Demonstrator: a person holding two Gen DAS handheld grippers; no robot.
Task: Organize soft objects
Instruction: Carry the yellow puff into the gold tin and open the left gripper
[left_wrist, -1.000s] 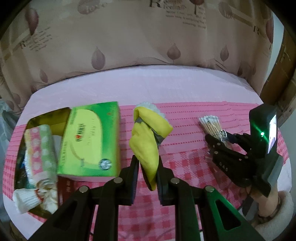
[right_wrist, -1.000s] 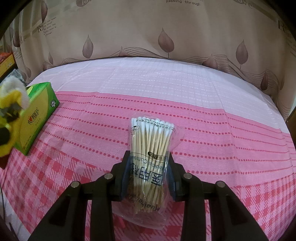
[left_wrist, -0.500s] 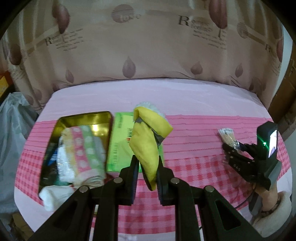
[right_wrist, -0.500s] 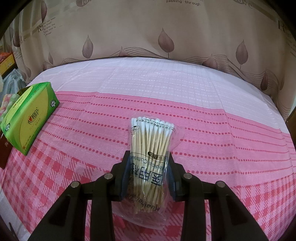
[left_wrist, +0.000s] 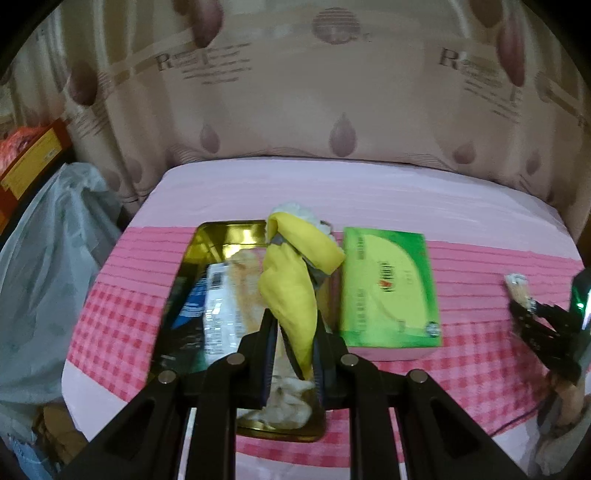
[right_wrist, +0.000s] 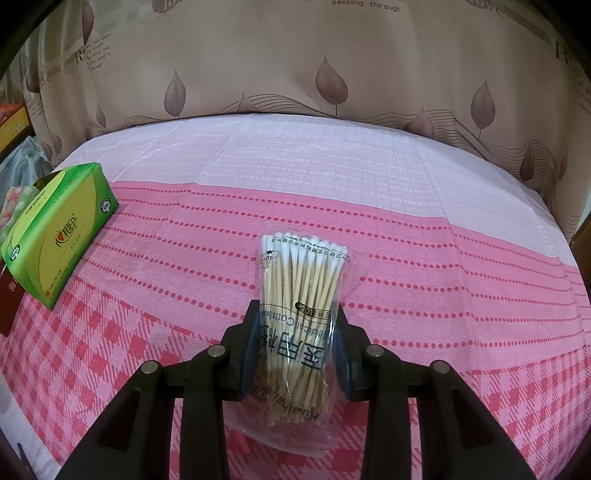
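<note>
My left gripper is shut on a yellow cloth with a white fluffy end and holds it above a gold tray that holds towels and a plastic packet. A green tissue box lies just right of the tray; it also shows in the right wrist view. My right gripper is shut on a clear bag of cotton swabs, low over the pink tablecloth. In the left wrist view the right gripper is at the far right.
The table carries a pink checked cloth and backs onto a beige leaf-print curtain. A grey plastic bag hangs off the table's left edge. A dark red object lies beside the tissue box.
My left gripper has swung left with the yellow cloth, from right of the tissue box to over the gold tray. The right gripper and swab bag have not moved.
</note>
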